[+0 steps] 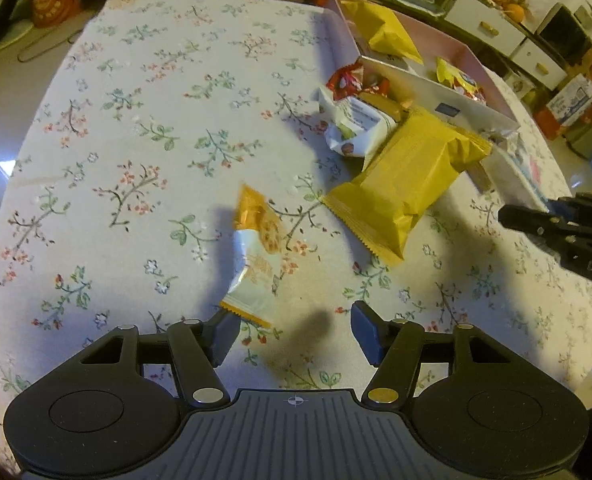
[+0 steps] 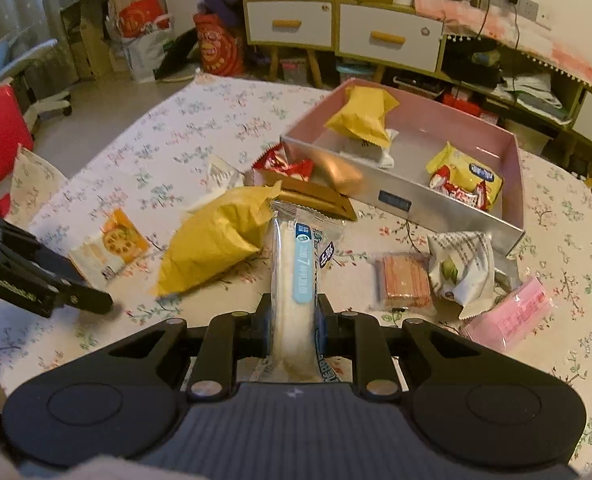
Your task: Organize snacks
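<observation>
My right gripper is shut on a long white snack stick in a clear wrapper with a blue label, held above the table. My left gripper is open and empty, just short of a small orange-and-white cookie packet, which also shows in the right wrist view. A big yellow bag lies on the floral tablecloth; the right wrist view shows it too. The pink box holds a yellow bag and small yellow and red packets.
Loose snacks lie by the box: red wrappers, a brown carton, an orange wafer pack, a white nut packet, a pink packet. Cabinets and a chair stand beyond the table.
</observation>
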`<move>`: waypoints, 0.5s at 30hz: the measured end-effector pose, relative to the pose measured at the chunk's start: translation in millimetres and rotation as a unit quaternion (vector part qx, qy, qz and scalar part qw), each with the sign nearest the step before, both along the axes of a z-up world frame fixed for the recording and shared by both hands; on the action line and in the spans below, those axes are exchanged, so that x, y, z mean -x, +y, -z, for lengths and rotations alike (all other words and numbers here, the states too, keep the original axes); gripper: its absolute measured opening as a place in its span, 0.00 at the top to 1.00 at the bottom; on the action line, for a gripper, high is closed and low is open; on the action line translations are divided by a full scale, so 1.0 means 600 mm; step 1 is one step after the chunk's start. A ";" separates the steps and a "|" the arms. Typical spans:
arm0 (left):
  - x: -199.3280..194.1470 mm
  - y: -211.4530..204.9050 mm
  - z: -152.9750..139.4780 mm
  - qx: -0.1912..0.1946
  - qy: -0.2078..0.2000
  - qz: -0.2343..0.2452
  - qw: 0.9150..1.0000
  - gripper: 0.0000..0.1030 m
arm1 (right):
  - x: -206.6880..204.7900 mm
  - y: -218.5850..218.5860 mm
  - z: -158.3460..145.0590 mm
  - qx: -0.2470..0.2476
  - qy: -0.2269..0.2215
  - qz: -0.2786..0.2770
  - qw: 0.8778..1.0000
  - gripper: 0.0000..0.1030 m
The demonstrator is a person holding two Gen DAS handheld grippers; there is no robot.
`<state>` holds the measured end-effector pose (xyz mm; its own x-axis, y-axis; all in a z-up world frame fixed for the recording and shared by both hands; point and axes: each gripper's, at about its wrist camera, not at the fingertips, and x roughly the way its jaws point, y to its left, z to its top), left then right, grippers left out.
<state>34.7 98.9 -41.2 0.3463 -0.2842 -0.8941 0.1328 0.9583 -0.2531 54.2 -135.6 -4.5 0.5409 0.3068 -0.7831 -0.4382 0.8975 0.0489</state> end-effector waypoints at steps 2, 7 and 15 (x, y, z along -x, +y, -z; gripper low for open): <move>0.000 -0.001 0.000 -0.005 -0.004 -0.001 1.000 0.42 | 0.000 -0.005 -0.006 -0.013 0.006 -0.002 1.000 0.83; 0.002 0.013 -0.016 -0.011 -0.025 -0.013 1.000 0.41 | 0.004 -0.015 -0.018 -0.021 0.000 0.002 1.000 0.83; -0.018 0.001 0.000 -0.083 -0.087 0.014 0.993 0.40 | -0.005 -0.026 -0.018 -0.030 0.000 0.009 1.000 0.83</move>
<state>45.8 99.5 -40.9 0.4941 -0.1506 -0.8563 0.1887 0.9800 -0.0635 57.0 -150.9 6.3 0.5463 0.3431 -0.7641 -0.4219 0.9008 0.1028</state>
